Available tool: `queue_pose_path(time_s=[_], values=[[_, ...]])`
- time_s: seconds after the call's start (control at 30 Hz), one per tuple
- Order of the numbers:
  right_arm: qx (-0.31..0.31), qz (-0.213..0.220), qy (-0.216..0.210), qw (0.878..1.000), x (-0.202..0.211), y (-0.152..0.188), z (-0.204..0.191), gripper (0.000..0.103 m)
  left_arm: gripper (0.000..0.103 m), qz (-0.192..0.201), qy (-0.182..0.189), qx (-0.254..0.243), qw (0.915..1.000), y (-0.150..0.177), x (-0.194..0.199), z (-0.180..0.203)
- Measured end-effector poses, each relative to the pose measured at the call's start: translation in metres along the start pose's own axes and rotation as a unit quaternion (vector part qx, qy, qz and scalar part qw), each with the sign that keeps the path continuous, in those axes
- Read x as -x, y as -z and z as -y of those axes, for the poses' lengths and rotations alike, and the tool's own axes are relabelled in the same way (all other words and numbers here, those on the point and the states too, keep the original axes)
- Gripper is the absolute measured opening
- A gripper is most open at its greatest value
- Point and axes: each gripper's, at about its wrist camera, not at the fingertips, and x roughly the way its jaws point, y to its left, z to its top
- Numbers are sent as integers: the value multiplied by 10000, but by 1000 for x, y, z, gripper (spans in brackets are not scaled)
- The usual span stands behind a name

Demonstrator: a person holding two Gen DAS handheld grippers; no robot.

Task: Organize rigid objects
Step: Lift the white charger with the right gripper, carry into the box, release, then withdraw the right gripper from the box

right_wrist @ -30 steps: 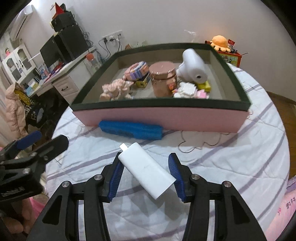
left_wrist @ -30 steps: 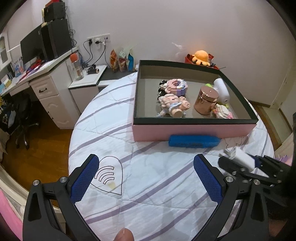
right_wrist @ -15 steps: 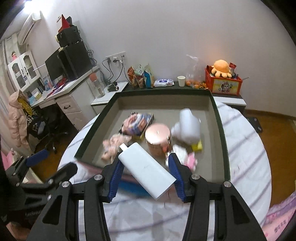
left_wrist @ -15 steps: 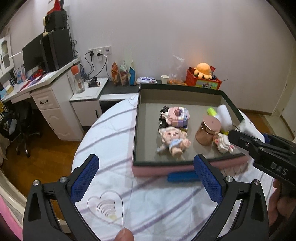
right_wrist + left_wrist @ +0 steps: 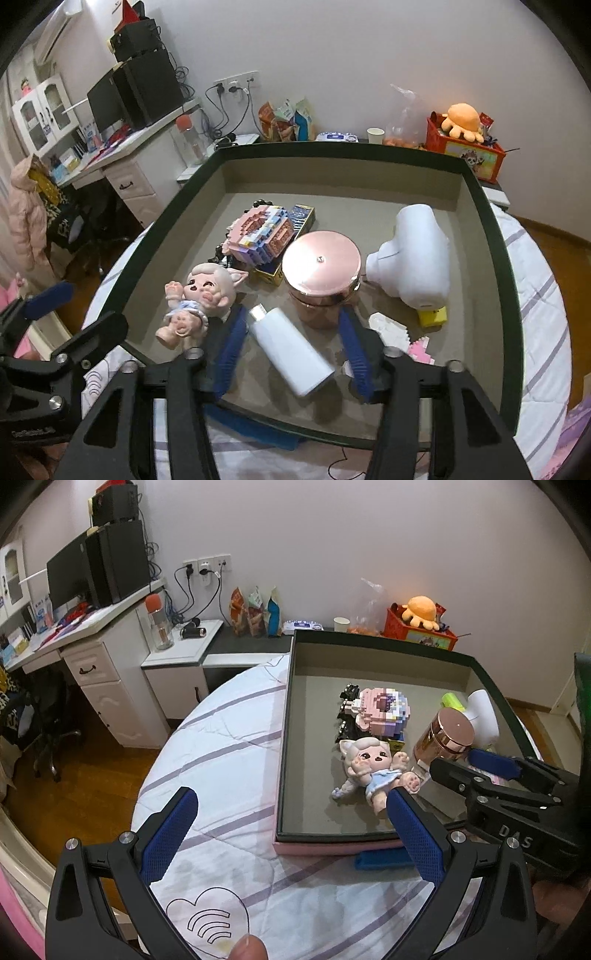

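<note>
Inside the dark-rimmed tray, reading left to right: doll at about nine o'clock, pink block model up toward eleven, copper-lidded jar dead centre, white hair dryer at three o'clock. Lying at six o'clock, just before the jar, white bottle (cap pointing to eleven), between the blue pads of the right gripper; jaws just opened wider, pads clear of both its sides, nothing gripped. Spread wide and empty over the striped quilt, left gripper, at the tray's eight o'clock corner.
</note>
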Motion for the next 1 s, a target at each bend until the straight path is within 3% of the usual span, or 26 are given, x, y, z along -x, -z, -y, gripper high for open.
queue_pose_path(time_s=[0.03, 0.17, 0.47, 0.7, 1.0], values=[[6, 24, 39, 10000, 2, 0, 0, 70, 103, -9, -2, -5, 10000, 1, 0, 1], [17, 142, 41, 9999, 11, 1, 0, 78, 103, -25, 13, -1, 10000, 3, 2, 2], [-122, 386, -50, 9992, 42, 13, 3, 81, 103, 36, 5, -29, 10000, 14, 20, 7], [-447, 697, 65, 9965, 86, 33, 16, 83, 103, -105, 206, -149, 9996, 36, 31, 29], [-870, 543, 176, 9946, 104, 71, 44, 83, 103, -395, 347, -144, 9985, 62, 32, 47]])
